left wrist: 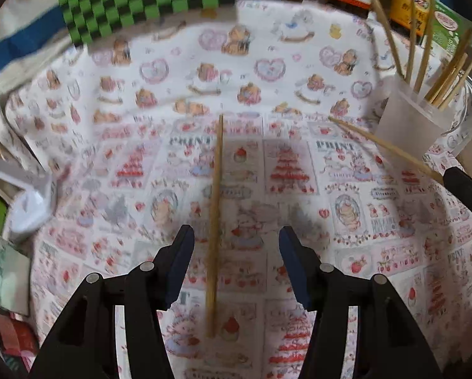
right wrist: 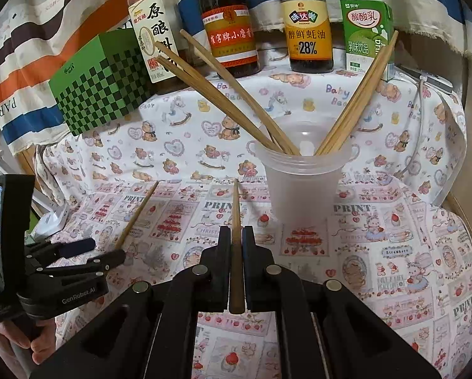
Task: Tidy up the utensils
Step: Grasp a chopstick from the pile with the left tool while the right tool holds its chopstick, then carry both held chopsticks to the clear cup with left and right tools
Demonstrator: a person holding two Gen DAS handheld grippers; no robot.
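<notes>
1. My left hand-held gripper (left wrist: 236,262) stands about half open, jaws well apart, with nothing pressed between the pads.
2. A loose chopstick (left wrist: 215,221) lies flat on the patterned cloth (left wrist: 378,252) that covers the worktop, in the gap between those jaws and touching neither; it runs from the near edge toward the middle.
3. My right hand-held gripper (right wrist: 236,237) is clamped tight on a second chopstick (right wrist: 236,221), which juts forward past the fingertips with its thin end toward the cup (right wrist: 302,183).
4. The frosted plastic cup stands upright toward the right side of the worktop, just beyond that chopstick's tip.
5. A bundle of chopsticks (right wrist: 229,101) already stands in the cup, fanned out to left and right.
6. Along the far edge stand three sauce bottles (right wrist: 307,31), a green drink carton (right wrist: 367,38) and a green checked box (right wrist: 103,79) toward the far left corner.
7. In the right wrist view my hand (right wrist: 24,338) grips the left tool's handle at the left edge.
</notes>
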